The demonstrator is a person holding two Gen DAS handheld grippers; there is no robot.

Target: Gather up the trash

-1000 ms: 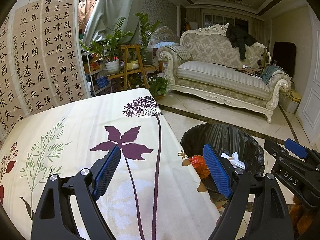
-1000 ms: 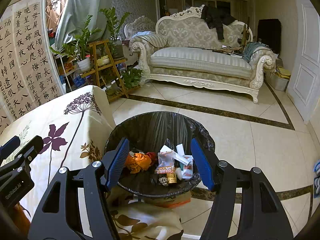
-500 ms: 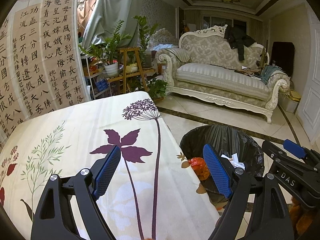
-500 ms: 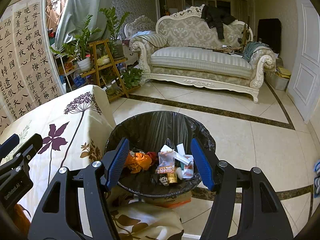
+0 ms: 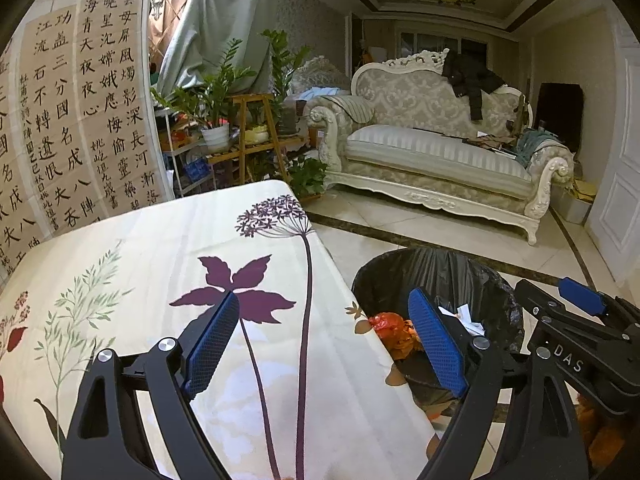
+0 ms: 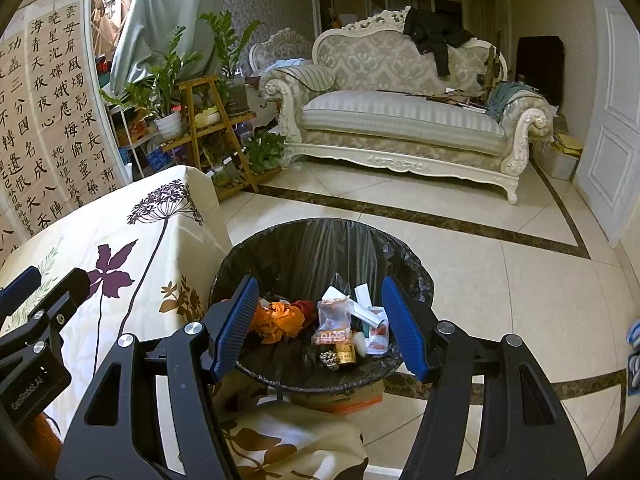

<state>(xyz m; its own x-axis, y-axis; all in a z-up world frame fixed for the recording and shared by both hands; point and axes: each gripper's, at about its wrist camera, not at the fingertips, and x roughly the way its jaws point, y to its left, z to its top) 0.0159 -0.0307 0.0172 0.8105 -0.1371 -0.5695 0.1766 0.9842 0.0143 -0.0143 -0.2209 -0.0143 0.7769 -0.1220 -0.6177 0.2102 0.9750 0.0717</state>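
Beside the bin (image 6: 320, 256), a flower-print bench (image 5: 168, 248), bare of litter in the left wrist view, so likely done. Only the right wrist view into the bin: trash (image 6: 340, 324) heaped at its bottom. Right gripper (image 6: 320, 326) above the bin, left gripper (image 5: 320, 340) beside it over the bench edge, both jaws apart, empty.

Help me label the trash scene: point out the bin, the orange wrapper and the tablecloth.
bin (image 6: 320, 252), right wrist view, inner wall of black liner
orange wrapper (image 6: 280, 318), right wrist view, crumpled middle
tablecloth (image 5: 160, 248), left wrist view, bare cream area
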